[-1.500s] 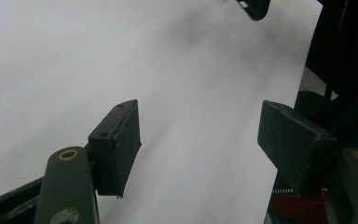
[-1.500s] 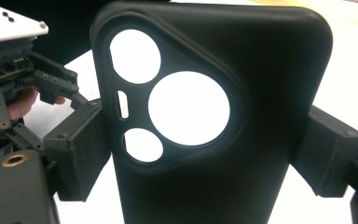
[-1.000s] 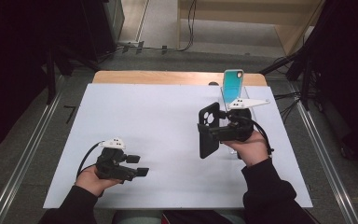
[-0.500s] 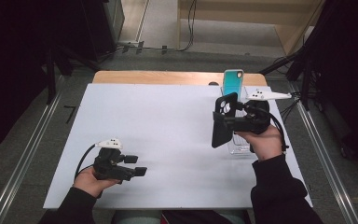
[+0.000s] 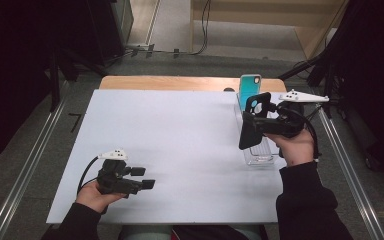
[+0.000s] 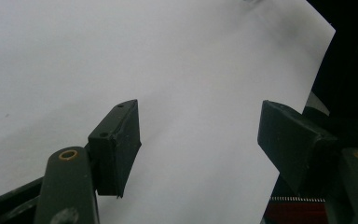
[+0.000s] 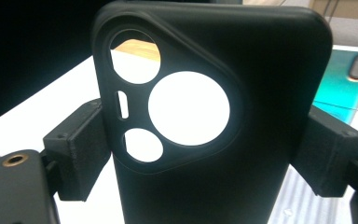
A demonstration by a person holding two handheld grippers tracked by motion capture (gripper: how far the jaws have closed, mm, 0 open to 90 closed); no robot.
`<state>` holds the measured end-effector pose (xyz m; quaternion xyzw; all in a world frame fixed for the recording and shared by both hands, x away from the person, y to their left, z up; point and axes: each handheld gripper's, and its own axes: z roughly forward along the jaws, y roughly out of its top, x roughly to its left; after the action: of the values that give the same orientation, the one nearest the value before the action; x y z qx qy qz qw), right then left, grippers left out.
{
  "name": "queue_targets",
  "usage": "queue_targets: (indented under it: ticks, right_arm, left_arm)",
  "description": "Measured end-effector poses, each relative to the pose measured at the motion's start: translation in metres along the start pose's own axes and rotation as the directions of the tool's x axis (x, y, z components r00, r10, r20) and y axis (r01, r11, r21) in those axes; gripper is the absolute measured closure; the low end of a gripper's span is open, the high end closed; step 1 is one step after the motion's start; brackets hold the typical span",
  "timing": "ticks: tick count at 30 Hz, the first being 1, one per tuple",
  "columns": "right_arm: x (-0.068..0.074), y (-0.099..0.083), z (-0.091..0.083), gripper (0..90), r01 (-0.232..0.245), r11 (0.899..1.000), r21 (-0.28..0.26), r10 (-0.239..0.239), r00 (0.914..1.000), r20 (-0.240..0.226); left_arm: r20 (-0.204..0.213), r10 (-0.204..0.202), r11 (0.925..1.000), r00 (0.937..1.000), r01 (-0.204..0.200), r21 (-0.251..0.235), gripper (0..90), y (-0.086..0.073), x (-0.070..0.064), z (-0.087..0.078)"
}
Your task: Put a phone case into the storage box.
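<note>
My right gripper [image 5: 254,123] is shut on a black phone case [image 5: 251,120] with round camera cut-outs, held upright over a clear slotted rack [image 5: 260,150] at the table's right side. In the right gripper view the black phone case [image 7: 214,116] stands between the two jaws, which press its side edges. A teal phone case [image 5: 250,90] stands upright at the rack's far end, and the teal phone case [image 7: 349,79] also shows behind the black one. My left gripper [image 5: 145,177] rests low near the table's front left, open, with nothing between its pads [image 6: 116,144].
The white tabletop [image 5: 170,135] spreads between the two hands, with a wooden strip [image 5: 180,82] at its far edge. Metal rails [image 5: 25,165] run along both sides of the table. Cables lie on the floor beyond.
My right gripper has carried the black phone case to the right and slightly farther, from the table's middle right to over the clear rack. The left gripper has stayed put.
</note>
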<state>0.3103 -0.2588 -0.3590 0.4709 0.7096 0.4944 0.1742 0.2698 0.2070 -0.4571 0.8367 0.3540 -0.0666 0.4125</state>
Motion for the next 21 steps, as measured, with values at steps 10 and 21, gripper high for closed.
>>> queue_targets:
  ticks: [10, 21]
  right_arm:
    - [-0.015, -0.002, -0.003, 12.9, -0.006, 1.000, -0.024, 0.009, 0.9946, 0.103]
    - [-0.031, -0.008, -0.001, 12.9, -0.021, 0.999, -0.032, 0.027, 0.9832, 0.181]
  left_arm:
    - [-0.010, -0.006, 1.0000, 0.9999, 0.006, -0.007, 29.6, -0.002, 0.000, -0.002]
    - [-0.015, -0.016, 0.9996, 0.9998, 0.016, -0.023, 29.7, -0.002, 0.001, -0.004]
